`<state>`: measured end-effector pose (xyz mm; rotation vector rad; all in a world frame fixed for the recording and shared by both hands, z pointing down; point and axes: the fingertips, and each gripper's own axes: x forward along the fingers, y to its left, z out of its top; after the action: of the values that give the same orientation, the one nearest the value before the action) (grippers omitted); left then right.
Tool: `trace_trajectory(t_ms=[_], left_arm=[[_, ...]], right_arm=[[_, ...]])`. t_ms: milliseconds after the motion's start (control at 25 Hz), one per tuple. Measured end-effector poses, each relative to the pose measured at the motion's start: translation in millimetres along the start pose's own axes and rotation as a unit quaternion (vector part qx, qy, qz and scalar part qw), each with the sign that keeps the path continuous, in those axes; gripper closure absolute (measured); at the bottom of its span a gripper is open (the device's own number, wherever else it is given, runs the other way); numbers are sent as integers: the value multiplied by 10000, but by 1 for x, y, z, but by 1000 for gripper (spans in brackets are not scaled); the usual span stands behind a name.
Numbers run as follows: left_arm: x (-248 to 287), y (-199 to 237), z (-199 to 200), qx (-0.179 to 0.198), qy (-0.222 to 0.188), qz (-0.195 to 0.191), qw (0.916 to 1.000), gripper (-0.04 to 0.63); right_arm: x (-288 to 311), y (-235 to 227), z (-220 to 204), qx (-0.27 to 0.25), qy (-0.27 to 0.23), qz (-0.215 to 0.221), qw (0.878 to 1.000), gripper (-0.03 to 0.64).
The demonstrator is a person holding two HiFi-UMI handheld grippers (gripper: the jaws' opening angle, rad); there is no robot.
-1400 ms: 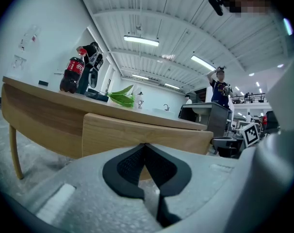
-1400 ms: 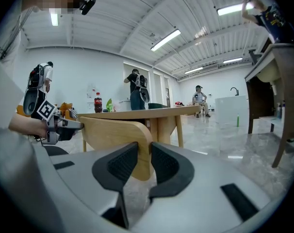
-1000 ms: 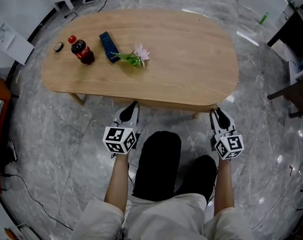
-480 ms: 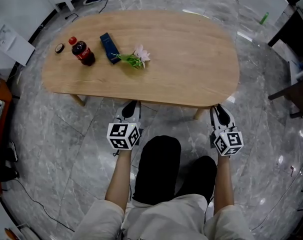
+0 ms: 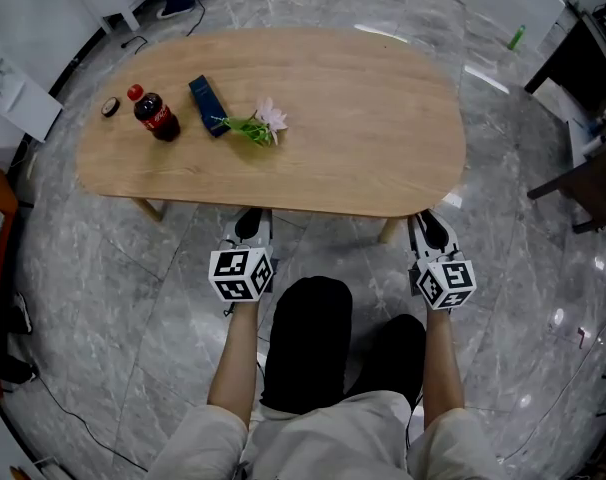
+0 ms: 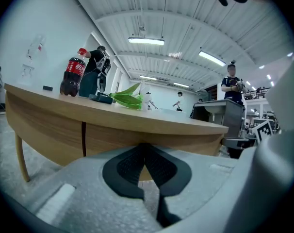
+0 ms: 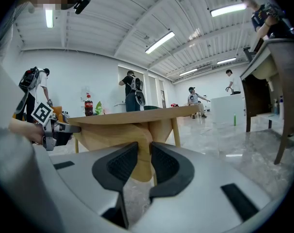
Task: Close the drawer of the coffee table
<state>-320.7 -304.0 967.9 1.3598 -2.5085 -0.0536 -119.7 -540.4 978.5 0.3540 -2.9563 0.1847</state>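
Drawer front [image 6: 118,139] is sitting flush in the wooden apron under the coffee table [image 5: 363,118], on the side nearest the person, with a dark upright seam marking its left end in the left gripper view. Left gripper [image 5: 250,218] is pointing at that apron, tips tucked beneath the tabletop's near rim, its 2 jaws meeting at the tips with nothing between them. Right gripper [image 5: 426,221] is reaching under the rim near the table's right end, jaws standing a narrow gap apart and gripping nothing. Toward the top's far left, a cola bottle [image 5: 153,116] is standing beside a dark blue box [image 5: 207,106] and a flower [image 5: 258,123]
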Motion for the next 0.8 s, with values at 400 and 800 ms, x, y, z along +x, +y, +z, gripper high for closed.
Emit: trace_trajectory(t_ms=[400,800], left_arm=[[-9,2,-8,-17,147,122,9998,586],[-57,-10,14,244,-153,-38,9996,586]], right_arm=[[-3,4,-9,189,77,-61,9998,517],[-16,28,-9,-16,114,-4,9999,588]])
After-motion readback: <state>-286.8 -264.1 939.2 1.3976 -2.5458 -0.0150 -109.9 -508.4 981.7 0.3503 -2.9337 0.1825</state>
